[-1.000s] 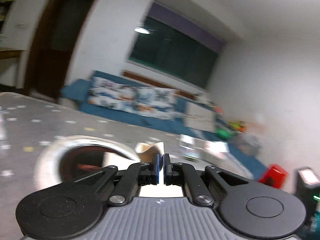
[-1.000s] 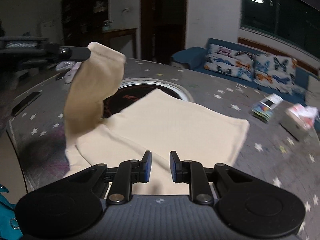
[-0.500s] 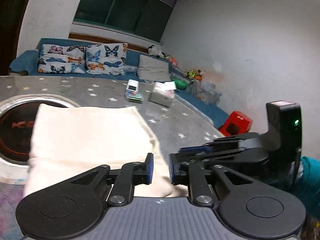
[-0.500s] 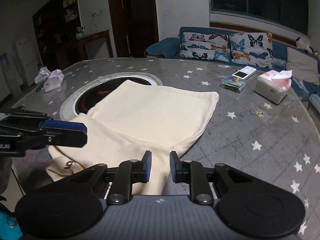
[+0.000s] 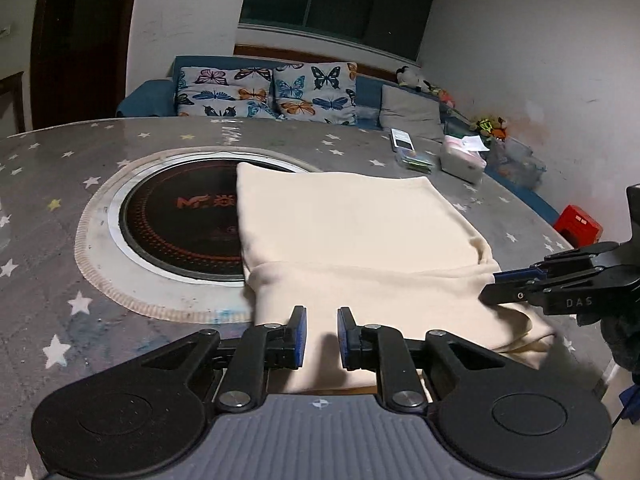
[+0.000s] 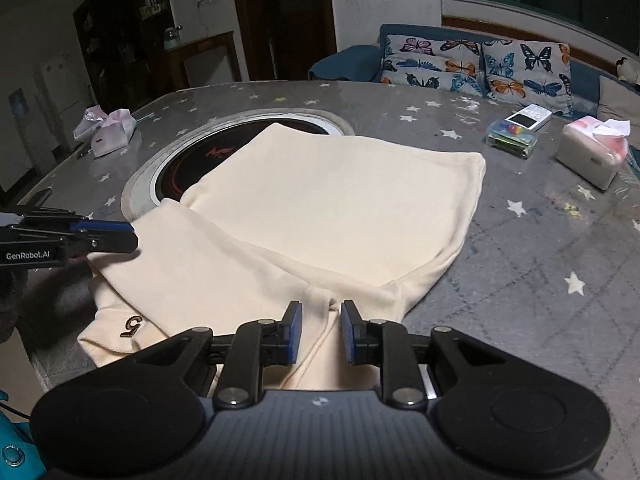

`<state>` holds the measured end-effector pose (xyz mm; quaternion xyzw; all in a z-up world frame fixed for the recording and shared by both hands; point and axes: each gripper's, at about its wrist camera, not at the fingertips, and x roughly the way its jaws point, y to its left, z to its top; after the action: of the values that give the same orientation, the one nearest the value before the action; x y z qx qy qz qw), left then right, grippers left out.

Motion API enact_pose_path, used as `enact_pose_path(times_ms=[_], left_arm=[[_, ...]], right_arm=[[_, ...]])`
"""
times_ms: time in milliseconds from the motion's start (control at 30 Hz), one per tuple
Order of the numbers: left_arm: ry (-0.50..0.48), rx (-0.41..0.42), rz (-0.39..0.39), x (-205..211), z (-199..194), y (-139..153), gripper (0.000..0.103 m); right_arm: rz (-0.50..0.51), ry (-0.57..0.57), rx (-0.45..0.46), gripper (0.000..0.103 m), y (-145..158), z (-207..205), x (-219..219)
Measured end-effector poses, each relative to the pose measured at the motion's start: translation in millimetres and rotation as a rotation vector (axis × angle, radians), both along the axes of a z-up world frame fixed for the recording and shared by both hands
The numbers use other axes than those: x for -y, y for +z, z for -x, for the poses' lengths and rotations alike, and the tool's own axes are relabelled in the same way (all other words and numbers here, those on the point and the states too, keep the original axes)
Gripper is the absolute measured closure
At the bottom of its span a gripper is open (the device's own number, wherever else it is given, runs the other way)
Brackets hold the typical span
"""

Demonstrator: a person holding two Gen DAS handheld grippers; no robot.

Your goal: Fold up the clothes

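A cream garment (image 5: 360,240) lies folded on the grey star-patterned table (image 5: 40,208); it also shows in the right wrist view (image 6: 332,204), with a small dark emblem near its front left corner. My left gripper (image 5: 320,334) is open and empty, just above the garment's near edge. My right gripper (image 6: 320,334) is open and empty over the near edge too. Each gripper shows in the other's view, the right gripper (image 5: 496,288) at the cloth's right side, the left gripper (image 6: 124,236) at its left side.
A round black cooktop (image 5: 180,220) with a pale ring is set in the table, partly under the garment. A tissue box (image 6: 592,156), a phone (image 6: 528,116) and a small packet lie at the far right. Pink bags (image 6: 108,132) sit far left. A sofa stands behind.
The left gripper let go of the cloth flap it held up and it now lies folded on the garment. Both grippers have come down to the near edge, open.
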<state>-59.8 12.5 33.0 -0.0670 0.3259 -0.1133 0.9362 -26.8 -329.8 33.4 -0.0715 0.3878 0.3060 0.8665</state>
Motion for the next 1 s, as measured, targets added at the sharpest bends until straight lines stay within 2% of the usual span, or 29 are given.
enact_pose_path(times_ms=[67,167,233,400,533,600,667,733,833,1000], left_arm=[[0.000,0.006,-0.001,-2,2,2,0.085],[-0.001,0.014,-0.003,-1,0,2,0.085],[-0.002,0.013,-0.006,0,-7,0,0.085],[-0.006,0.024,-0.016,1,-13,3,0.085],[-0.025,0.036,-0.023,5,-18,6,0.085],[-0.041,0.037,-0.027,9,-23,6,0.085],[-0.055,0.039,-0.034,15,-27,5,0.085],[-0.060,0.036,-0.043,18,-30,3,0.085],[-0.059,0.032,-0.037,18,-31,3,0.085],[-0.072,0.017,-0.043,21,-38,-1,0.085]], right_arm=[[0.009,0.008,0.028,0.095,4,3,-3],[0.019,0.014,0.088,0.100,15,8,-7],[0.023,0.010,0.109,0.100,22,9,-7],[0.070,-0.035,0.065,0.099,8,0,-1],[0.026,-0.029,0.061,0.092,14,1,5],[0.024,-0.025,0.063,0.084,15,-1,2],[0.030,-0.020,0.052,0.081,11,-4,-2],[0.028,-0.025,0.027,0.081,3,-8,-3],[-0.002,-0.061,0.047,0.082,9,-2,3],[0.022,-0.074,0.106,0.082,21,7,11]])
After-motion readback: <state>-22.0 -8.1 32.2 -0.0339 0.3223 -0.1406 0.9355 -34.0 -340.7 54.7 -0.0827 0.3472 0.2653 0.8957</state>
